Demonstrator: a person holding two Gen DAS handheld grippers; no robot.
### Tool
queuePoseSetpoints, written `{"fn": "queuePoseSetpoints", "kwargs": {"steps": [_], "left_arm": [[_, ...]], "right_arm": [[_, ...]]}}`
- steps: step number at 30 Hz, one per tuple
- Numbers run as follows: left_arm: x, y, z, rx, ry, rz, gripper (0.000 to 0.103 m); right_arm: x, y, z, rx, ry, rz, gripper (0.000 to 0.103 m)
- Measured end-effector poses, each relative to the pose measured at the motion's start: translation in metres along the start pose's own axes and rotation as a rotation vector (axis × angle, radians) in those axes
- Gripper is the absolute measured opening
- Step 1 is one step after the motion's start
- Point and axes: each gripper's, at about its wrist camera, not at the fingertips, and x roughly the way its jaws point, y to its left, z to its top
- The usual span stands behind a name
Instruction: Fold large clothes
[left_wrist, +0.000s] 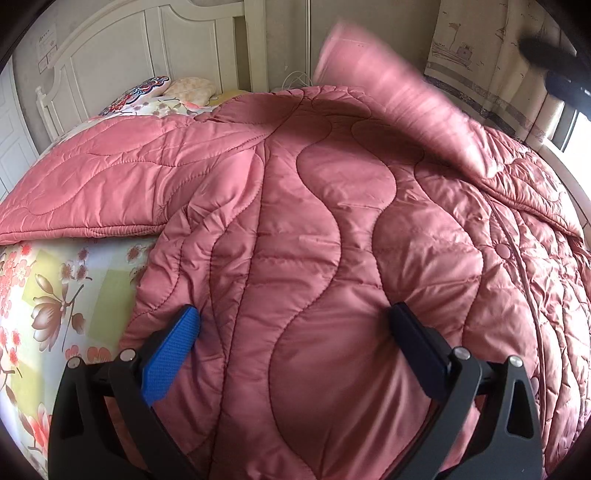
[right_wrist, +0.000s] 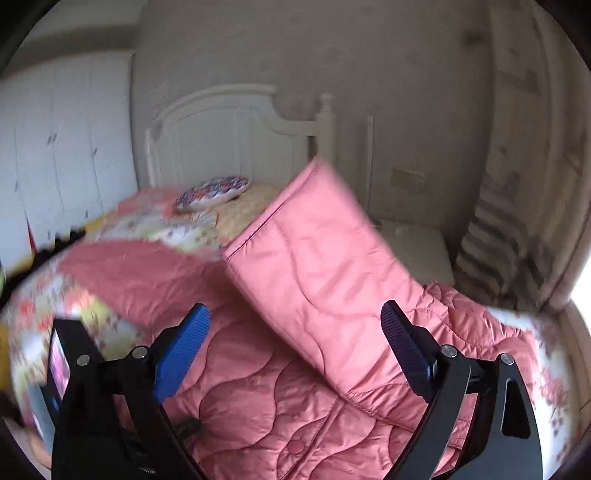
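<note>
Surroundings: floral bedsheet (left_wrist: 55, 295) covers the bed; white headboard (left_wrist: 122, 55) stands at the far end w/ a patterned pillow (left_wrist: 140, 92) and a yellow pillow (left_wrist: 192, 88) against it. White wardrobe (right_wrist: 55, 147) lines the left wall; a curtain (left_wrist: 476, 48) hangs far right by the window.

Task item: pink quilted coat (left_wrist: 314, 221) lies spread over most of the bed, long axis running near-to-far toward the headboard. One sleeve (left_wrist: 92, 177) lies flat, pointing left across the sheet. The other sleeve (right_wrist: 314, 258) is in mid-air above the coat body, cuff end tilted up toward the far wall, blurred. A snap button (left_wrist: 503, 252) shows on the right part of the coat.

Grippers: your left gripper (left_wrist: 295, 325) sits at the coat's near end, jaws set wide w/ a mound of fabric bulging between the fingers and touching both pads; whether they actually clamp it you cannot tell. Your right gripper (right_wrist: 295, 325) hangs above the coat, jaws spread, nothing gripped; the raised sleeve sits beyond the fingertips.

Open room: bare sheet at near left, under the flat sleeve. On the right, the coat runs up to the bed's edge.
</note>
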Motion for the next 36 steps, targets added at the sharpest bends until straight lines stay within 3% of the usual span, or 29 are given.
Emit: {"fn": "queuePoseSetpoints", "kwargs": {"steps": [4,9,12,15,19,24,27,30,31,36], "left_arm": [[0.0,0.0,0.0,0.0,0.0,0.0,0.101],[0.001,-0.001,0.0,0.001,0.0,0.001,0.101],[-0.001,-0.002,0.001,-0.004,0.009,-0.003,0.101],[-0.007,0.002,0.019,-0.097,0.013,-0.12,0.101],[0.0,0.001,0.062,-0.198,-0.005,-0.206,0.101],[0.049,-0.008,0.117,-0.249,0.001,-0.139,0.1],[0.072,-0.019,0.131,-0.234,0.006,-0.086,0.073],[0.074,-0.046,0.128,-0.088,-0.028,-0.015,0.037],[0.069,-0.05,0.124,-0.066,-0.036,-0.027,0.02],[0.041,-0.05,0.1,-0.081,-0.062,-0.049,0.016]], "right_arm": [[0.009,-0.034,-0.028,0.059,0.052,-0.124,0.085],[0.003,-0.133,-0.091,0.33,0.22,-0.319,0.083],[-0.006,-0.169,-0.121,0.418,0.269,-0.403,0.077],[-0.021,-0.181,-0.126,0.451,0.231,-0.46,0.077],[-0.029,-0.199,-0.136,0.566,0.208,-0.441,0.077],[-0.029,-0.22,-0.153,0.679,0.181,-0.419,0.077],[-0.031,-0.213,-0.146,0.67,0.182,-0.422,0.077],[-0.029,-0.213,-0.145,0.674,0.187,-0.421,0.077],[-0.03,-0.21,-0.146,0.676,0.186,-0.419,0.077],[-0.031,-0.21,-0.147,0.681,0.184,-0.414,0.077]]}}
